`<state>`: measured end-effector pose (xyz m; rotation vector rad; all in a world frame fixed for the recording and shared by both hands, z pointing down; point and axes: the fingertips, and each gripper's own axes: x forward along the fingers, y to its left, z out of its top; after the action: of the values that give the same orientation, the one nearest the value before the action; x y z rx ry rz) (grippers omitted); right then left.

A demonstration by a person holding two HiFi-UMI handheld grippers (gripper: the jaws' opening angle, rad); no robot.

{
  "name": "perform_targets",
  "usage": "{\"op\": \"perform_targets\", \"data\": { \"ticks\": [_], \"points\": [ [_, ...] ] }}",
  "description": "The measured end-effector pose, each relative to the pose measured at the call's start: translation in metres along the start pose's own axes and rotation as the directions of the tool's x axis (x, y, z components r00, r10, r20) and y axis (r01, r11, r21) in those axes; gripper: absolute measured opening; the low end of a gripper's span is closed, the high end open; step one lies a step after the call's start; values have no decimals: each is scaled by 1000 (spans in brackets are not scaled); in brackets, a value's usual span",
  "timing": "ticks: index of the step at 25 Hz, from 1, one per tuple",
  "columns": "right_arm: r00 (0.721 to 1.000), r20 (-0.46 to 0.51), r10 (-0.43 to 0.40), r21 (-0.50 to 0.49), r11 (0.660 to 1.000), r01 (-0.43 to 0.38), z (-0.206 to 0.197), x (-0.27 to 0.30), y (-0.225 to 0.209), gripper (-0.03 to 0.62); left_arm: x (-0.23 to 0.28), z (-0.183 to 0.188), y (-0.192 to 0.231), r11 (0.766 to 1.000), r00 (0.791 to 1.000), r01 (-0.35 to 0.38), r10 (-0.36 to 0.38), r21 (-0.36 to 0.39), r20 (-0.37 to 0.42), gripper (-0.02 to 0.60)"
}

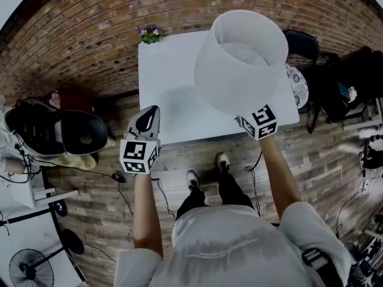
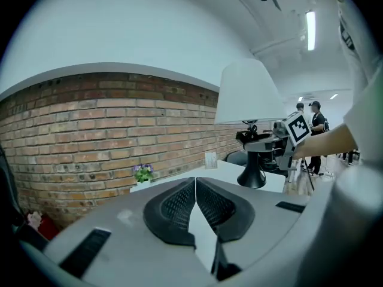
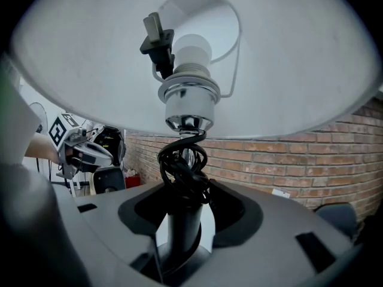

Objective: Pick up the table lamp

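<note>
Brick wall [image 1: 90, 34] across the whole back of the scene. Against it, white table [image 1: 173, 100], seen from above in the head view.

Over the table's right half, table lamp [image 1: 239, 58], upright, with a broad white shade that covers its lower parts from above. In the left gripper view, black flared base [image 2: 252, 178] low at the tabletop; cannot tell whether touching it or just clear of it.

Below the shade's near rim, right gripper [image 1: 258, 122], closed round the lamp's black stem [image 3: 179, 232]: one jaw on each side, pressed against it, as the right gripper view shows.

At the table's near left corner, left gripper [image 1: 146, 121], well apart from the lamp. Black padded jaws brought together at the tips, with only a thin wedge of gap lower down and nothing held between them.

On the stem just above the right gripper's jaws, black cord [image 3: 182, 160], wound in loose coils. Higher up, chrome socket [image 3: 190, 94] inside the shade.

At the table's far left corner by the wall, small pot of purple flowers [image 1: 151, 34].

Beside the socket, black plug [image 3: 157, 37], prongs up.
</note>
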<state>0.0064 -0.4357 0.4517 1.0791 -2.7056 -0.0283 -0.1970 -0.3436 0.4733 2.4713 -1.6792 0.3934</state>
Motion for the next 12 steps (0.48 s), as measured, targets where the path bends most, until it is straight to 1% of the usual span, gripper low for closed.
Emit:
{"op": "perform_targets", "data": {
  "ticks": [6, 12],
  "points": [
    [995, -9, -97, -8, 995, 97, 29, -59, 4, 198, -6, 28, -19, 996, 994, 82, -84, 29, 69, 15],
    [981, -37, -190, -11, 982, 190, 45, -103, 14, 199, -18, 47, -36, 984, 980, 161, -169, 75, 104, 15]
  ]
}}
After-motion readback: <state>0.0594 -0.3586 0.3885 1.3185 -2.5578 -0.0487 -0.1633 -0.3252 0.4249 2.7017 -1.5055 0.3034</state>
